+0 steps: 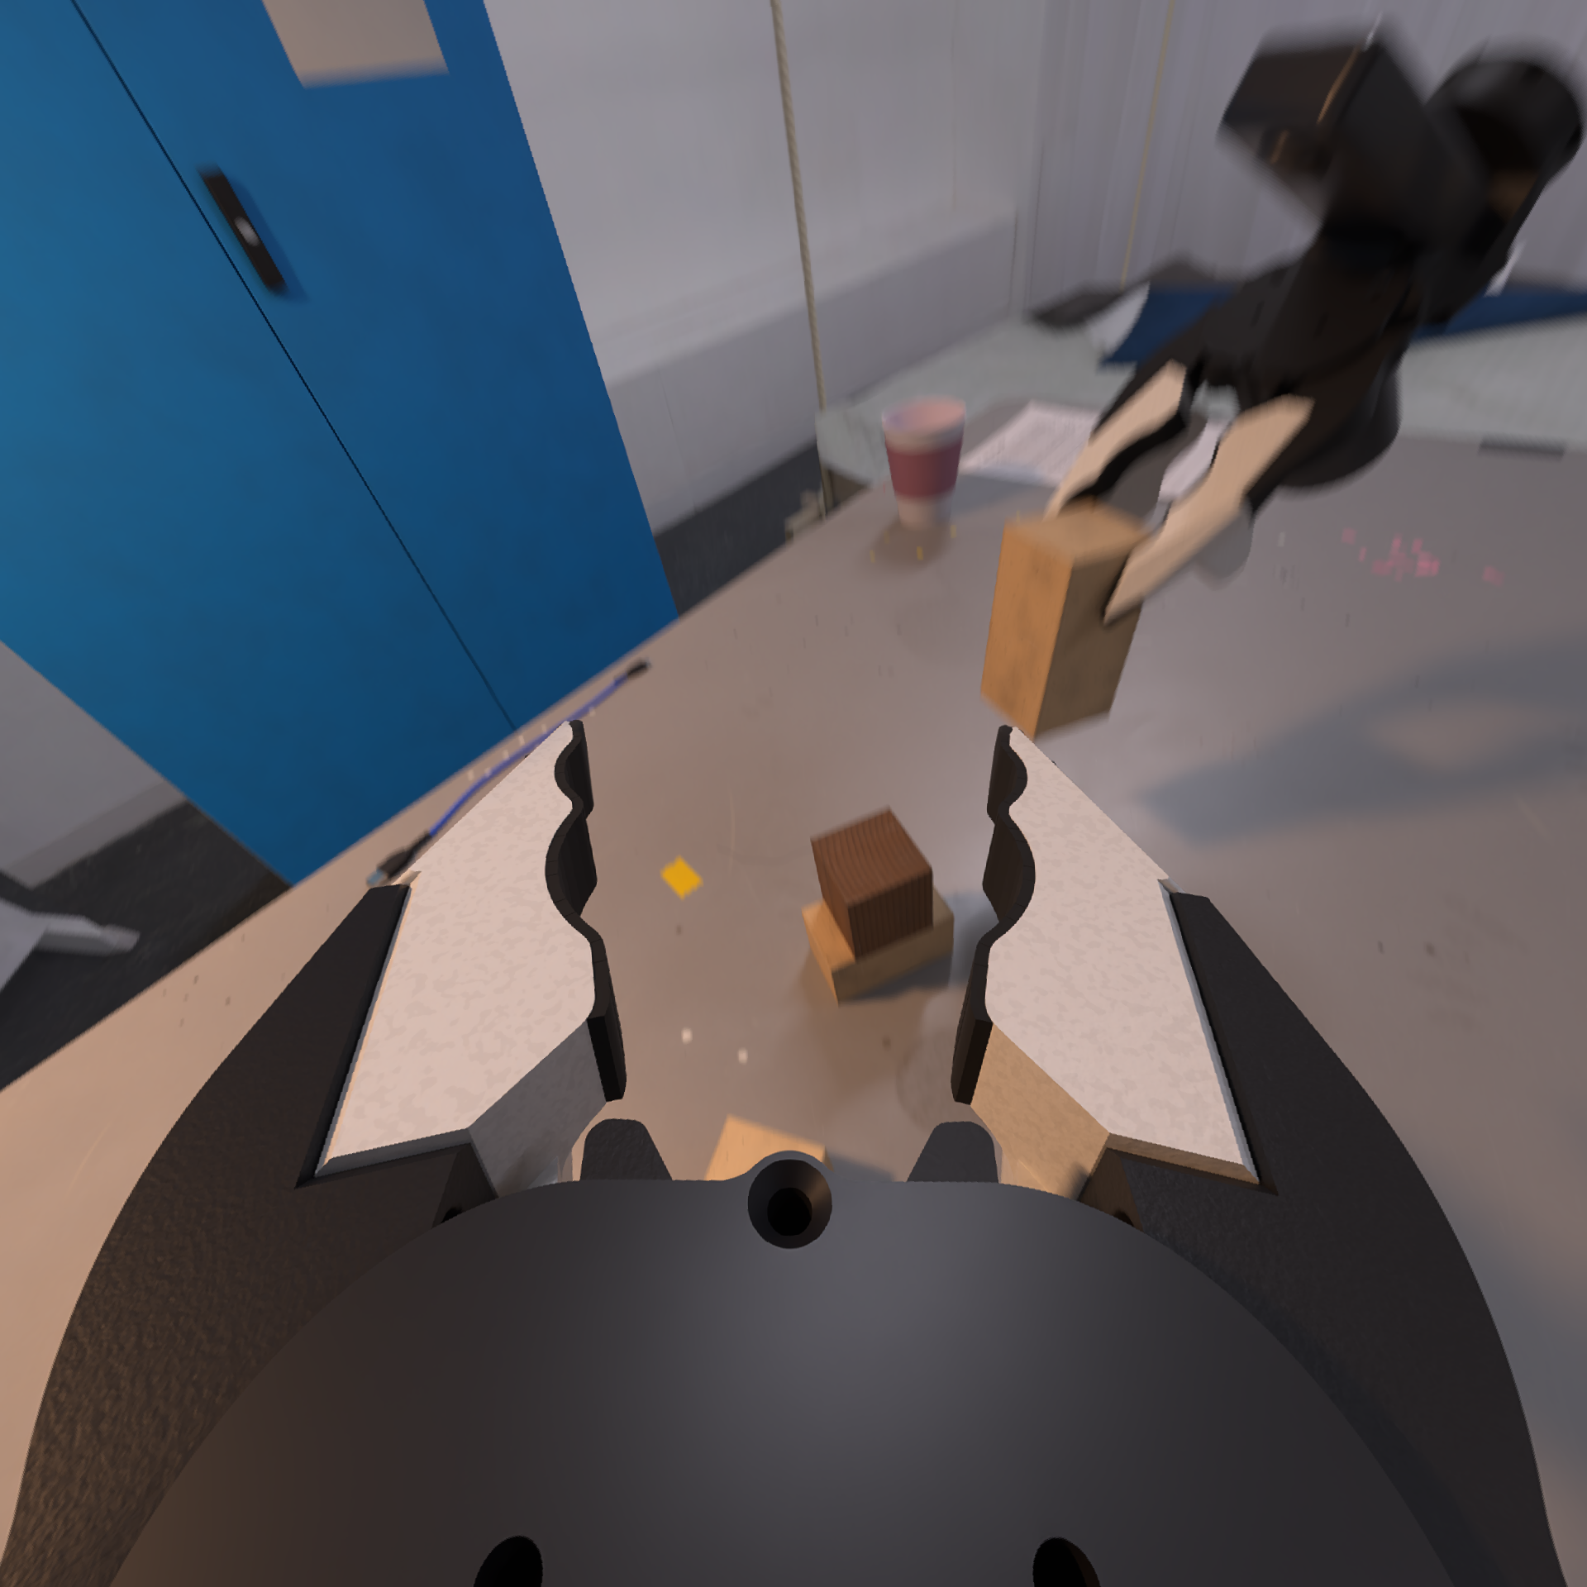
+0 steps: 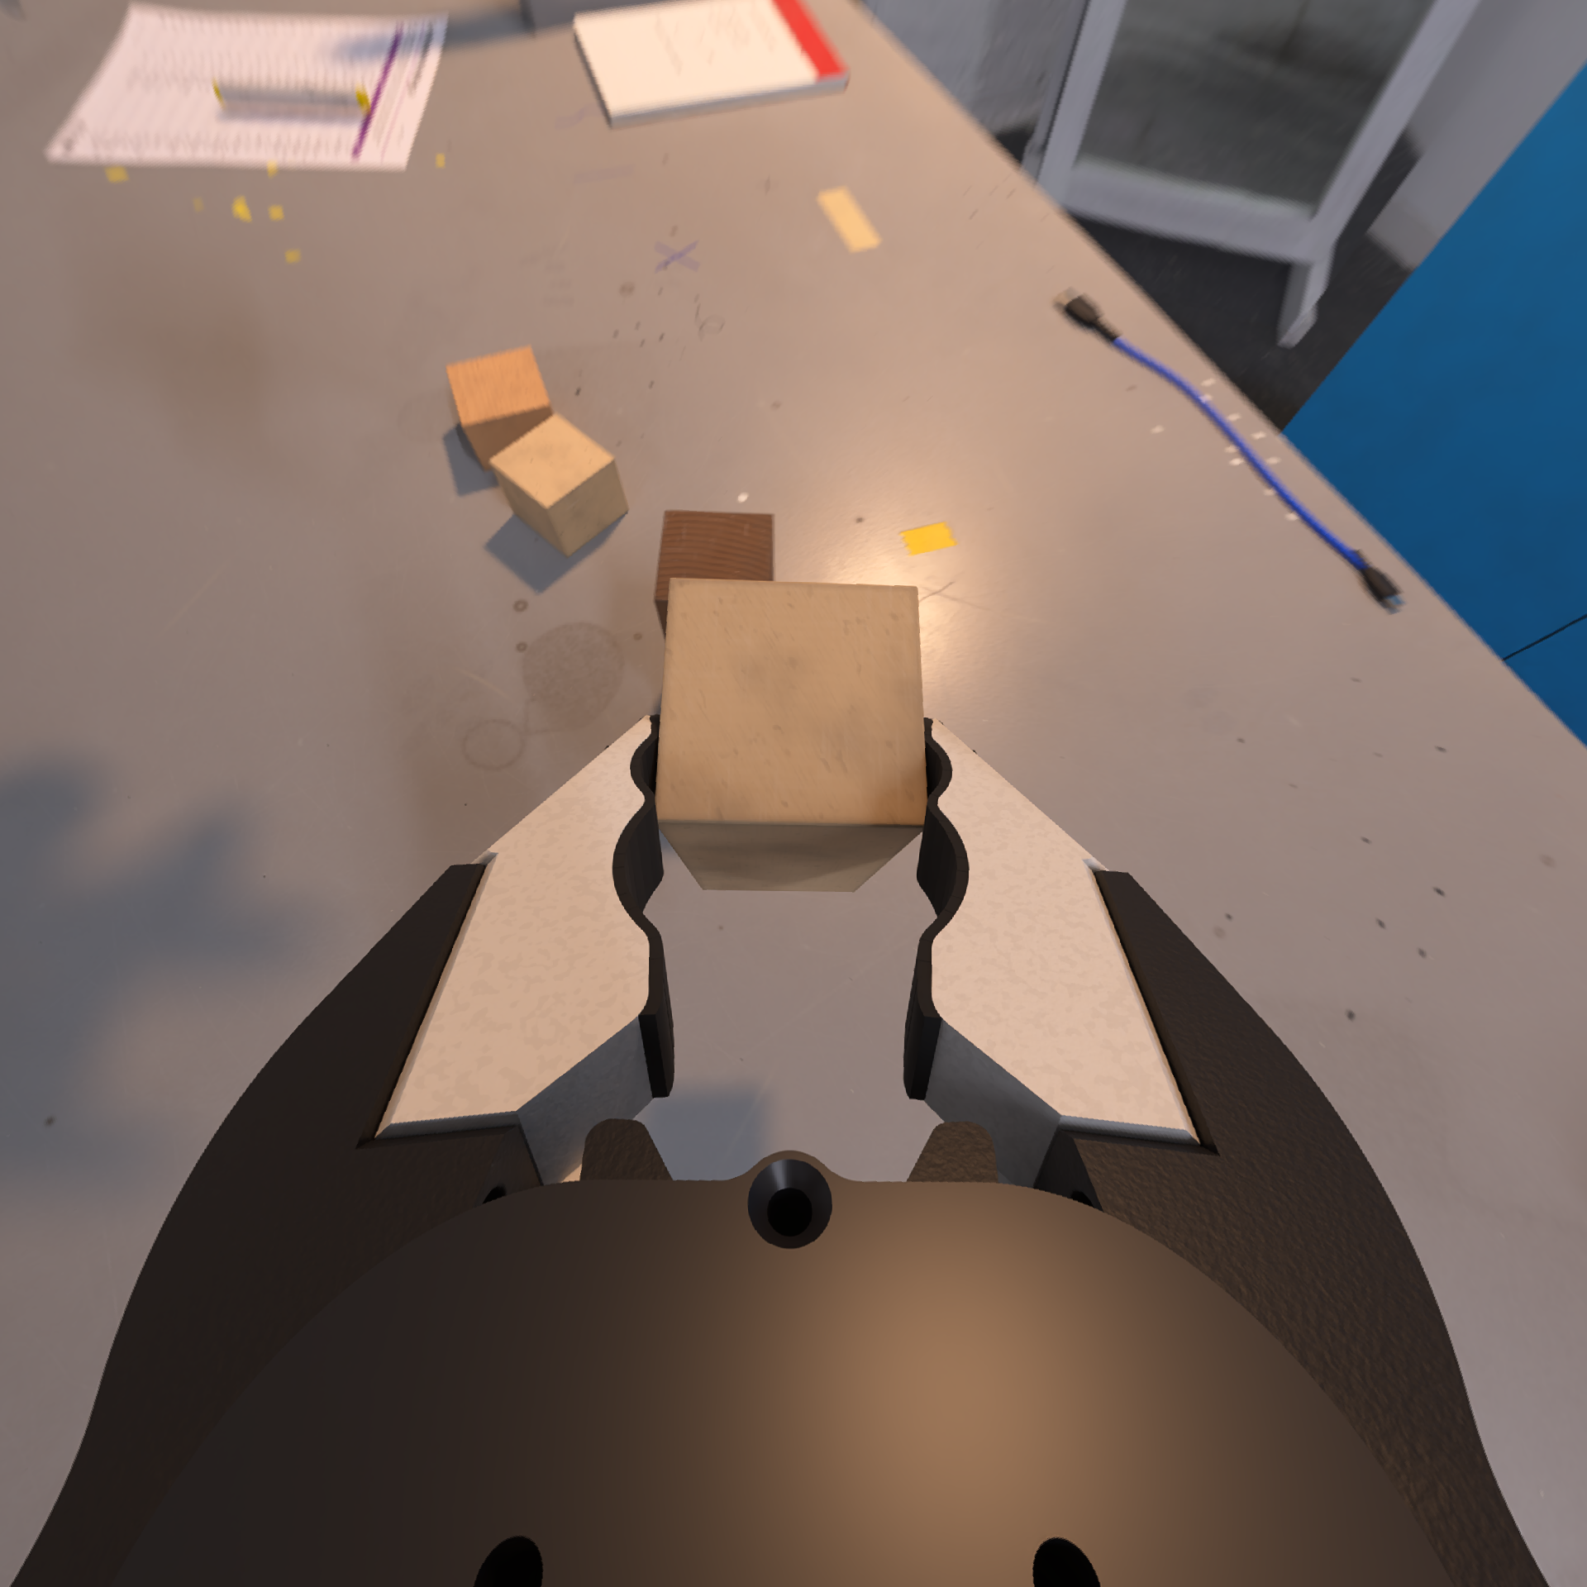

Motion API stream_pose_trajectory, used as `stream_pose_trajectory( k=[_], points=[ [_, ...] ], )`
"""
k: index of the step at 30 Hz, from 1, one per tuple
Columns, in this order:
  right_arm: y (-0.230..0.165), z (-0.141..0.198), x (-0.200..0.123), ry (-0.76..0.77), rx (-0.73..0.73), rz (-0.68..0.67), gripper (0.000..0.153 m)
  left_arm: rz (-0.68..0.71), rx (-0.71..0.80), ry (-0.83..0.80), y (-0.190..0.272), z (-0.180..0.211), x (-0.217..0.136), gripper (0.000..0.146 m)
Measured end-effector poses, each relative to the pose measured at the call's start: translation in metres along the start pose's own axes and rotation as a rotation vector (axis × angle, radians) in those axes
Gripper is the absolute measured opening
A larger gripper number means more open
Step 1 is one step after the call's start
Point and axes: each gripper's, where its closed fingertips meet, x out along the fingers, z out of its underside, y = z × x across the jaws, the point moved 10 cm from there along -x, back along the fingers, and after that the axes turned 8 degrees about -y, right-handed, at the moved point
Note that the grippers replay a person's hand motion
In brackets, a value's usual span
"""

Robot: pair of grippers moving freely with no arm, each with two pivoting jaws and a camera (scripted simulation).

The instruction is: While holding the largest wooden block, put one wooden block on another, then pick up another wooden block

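Observation:
My left gripper is open and empty above the grey table. Ahead of it, nearer its right finger, a dark brown block sits on a flat light wooden block. My right gripper shows blurred at the upper right, shut on the largest wooden block, held above the table. In the right wrist view the right gripper grips this pale block at its fingertips. The dark brown block lies just behind it. An orange block and a light block touch at the left.
A cup stands at the far table edge. Papers and a notepad lie at the back. A blue cable runs along the table's edge beside a blue cabinet. A yellow tape patch lies near the stack.

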Motion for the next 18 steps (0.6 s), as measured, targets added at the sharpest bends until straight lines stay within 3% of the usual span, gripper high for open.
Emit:
stream_pose_trajectory(
  k=[4, 9, 12, 18],
  points=[
    [0.018, 0.025, -0.044, 0.078, 0.054, 0.07, 0.059, 0.051, 0.088, -0.195, 0.01, 0.014, 0.008, 0.094],
    [0.027, 0.041, -0.082, 0.17, 0.058, 0.148, 0.059, 0.136, 0.241, -0.475, 0.002, 0.063, 0.038, 0.09],
    [0.028, 0.044, -0.092, 0.233, 0.064, 0.136, 0.059, 0.146, 0.23, -0.617, -0.005, 0.094, 0.05, 0.09],
    [0.03, 0.047, -0.096, 0.219, 0.05, 0.157, 0.059, 0.147, 0.249, -0.8, -0.006, 0.135, 0.065, 0.095]
  ],
)
